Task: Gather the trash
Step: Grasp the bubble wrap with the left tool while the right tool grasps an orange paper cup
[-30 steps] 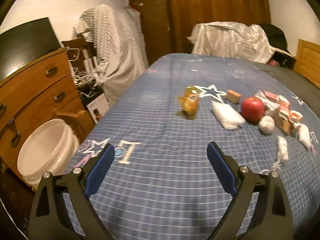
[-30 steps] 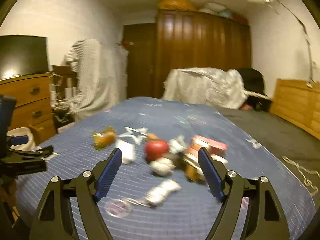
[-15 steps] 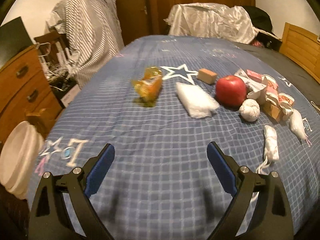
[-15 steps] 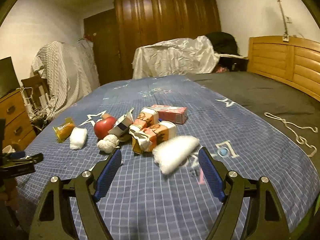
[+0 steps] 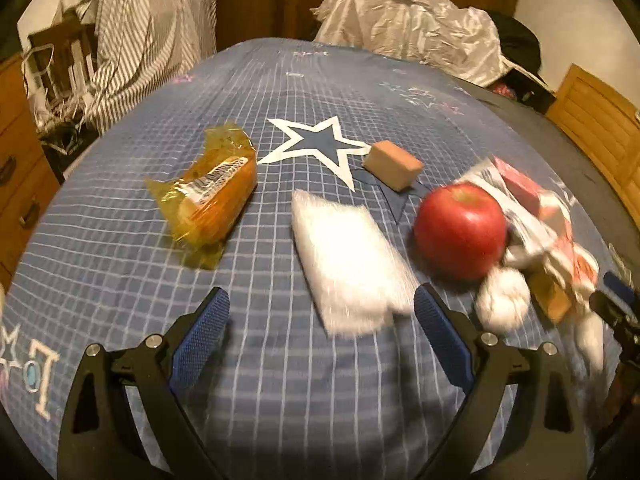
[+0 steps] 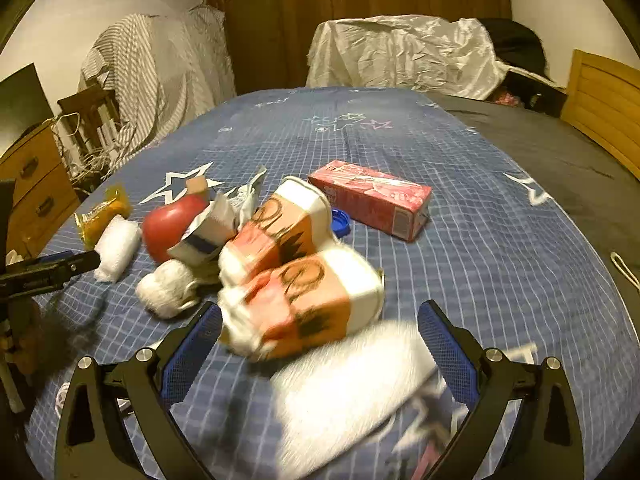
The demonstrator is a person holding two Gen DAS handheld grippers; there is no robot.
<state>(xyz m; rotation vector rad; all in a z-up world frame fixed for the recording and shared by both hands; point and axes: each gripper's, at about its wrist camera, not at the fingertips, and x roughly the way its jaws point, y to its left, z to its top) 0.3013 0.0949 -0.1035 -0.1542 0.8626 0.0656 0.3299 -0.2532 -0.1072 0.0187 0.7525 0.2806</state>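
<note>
Trash lies on a blue checked bedspread (image 5: pixel 280 380). My left gripper (image 5: pixel 320 320) is open and empty, low over the bed, with a white plastic bag (image 5: pixel 348 256) just ahead between its fingers. A yellow snack wrapper (image 5: pixel 212 196) lies to the left, a red apple (image 5: pixel 460 232) and a white paper ball (image 5: pixel 504 304) to the right. My right gripper (image 6: pixel 320 336) is open and empty, close over a white wad (image 6: pixel 348 396) and two crushed orange-white cartons (image 6: pixel 308 300). A pink carton (image 6: pixel 372 196) lies beyond.
A small tan block (image 5: pixel 394 164) sits by the star print. A blue cap (image 6: pixel 340 222) lies by the pink carton. A wooden dresser (image 6: pixel 32 184) stands left of the bed. A silver cover (image 6: pixel 404 56) is heaped at the far end. A wooden headboard (image 6: pixel 604 108) is at right.
Both grippers have moved forward and down toward the trash. The white bag now sits close between my left fingers, and the white wad and cartons between my right fingers. The white bucket has left the view.
</note>
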